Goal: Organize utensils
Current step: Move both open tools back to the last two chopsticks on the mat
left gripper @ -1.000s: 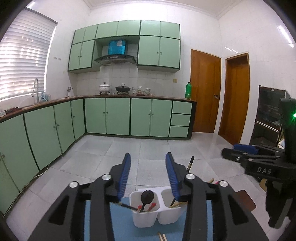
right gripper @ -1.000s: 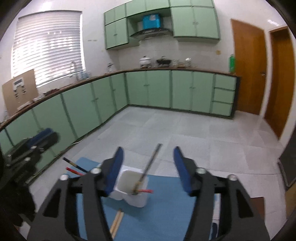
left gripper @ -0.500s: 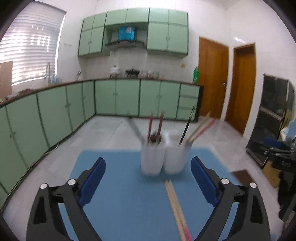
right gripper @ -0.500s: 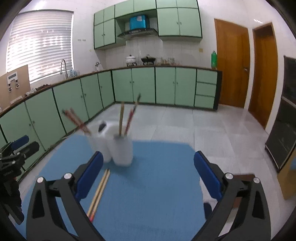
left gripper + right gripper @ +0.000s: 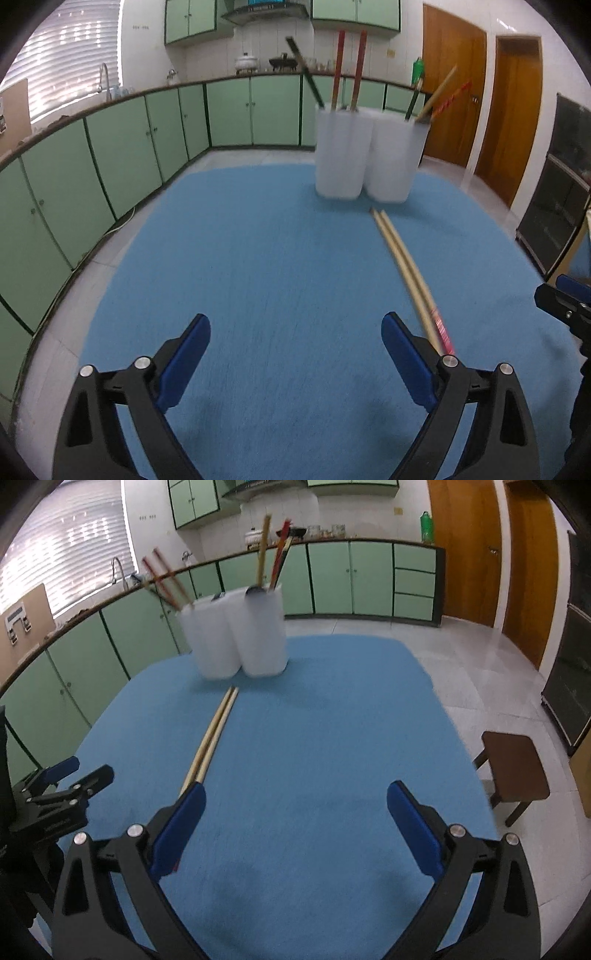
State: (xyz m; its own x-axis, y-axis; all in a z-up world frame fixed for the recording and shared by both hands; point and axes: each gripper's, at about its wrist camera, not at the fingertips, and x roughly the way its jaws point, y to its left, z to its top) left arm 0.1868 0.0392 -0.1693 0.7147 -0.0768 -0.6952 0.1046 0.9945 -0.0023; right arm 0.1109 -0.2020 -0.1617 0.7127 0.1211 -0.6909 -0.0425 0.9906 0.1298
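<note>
Two white utensil cups (image 5: 364, 155) stand side by side at the far end of a blue mat (image 5: 280, 280), holding several chopsticks and a dark spoon; they also show in the right wrist view (image 5: 236, 635). A pair of wooden chopsticks (image 5: 402, 262) lies flat on the mat in front of the cups, also in the right wrist view (image 5: 212, 734). My left gripper (image 5: 295, 350) is open and empty, low over the near mat, the chopsticks by its right finger. My right gripper (image 5: 295, 823) is open and empty, the chopsticks by its left finger.
A small brown stool (image 5: 513, 771) stands right of the table. Green kitchen cabinets (image 5: 110, 147) run along the left and back walls. Wooden doors (image 5: 480, 99) are at the back right. The other gripper shows at each view's edge (image 5: 55, 797).
Both grippers have opened wide and dropped low toward the near part of the mat, backing away from the cups. The cups now stand farther ahead and the flat chopsticks lie in full view.
</note>
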